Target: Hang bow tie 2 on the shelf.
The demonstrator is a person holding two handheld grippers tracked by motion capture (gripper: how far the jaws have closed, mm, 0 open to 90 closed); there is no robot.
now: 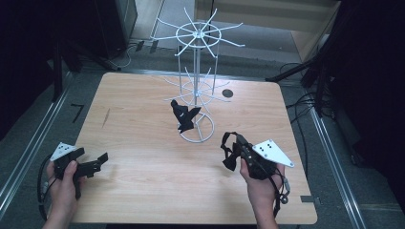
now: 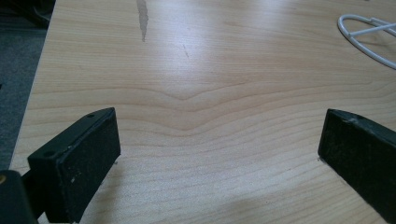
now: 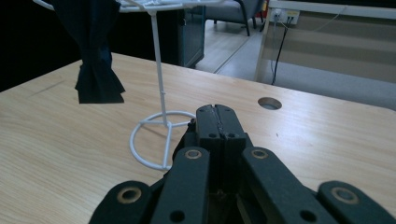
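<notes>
High view puts the black cloth (image 1: 185, 117) hanging from a lower arm of the white wire rack (image 1: 197, 86), ahead and left of our right gripper (image 1: 229, 155), whose fingers are pressed together on nothing. It hangs lengthwise downward. Our left gripper (image 1: 98, 162), fingers wide apart, sits farther off. We read no writing anywhere.

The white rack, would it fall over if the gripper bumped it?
Probably. The rack is tall thin wire on a small ring base, so a push up high would likely tip it. It looks light, so a low push might just slide it.
</notes>
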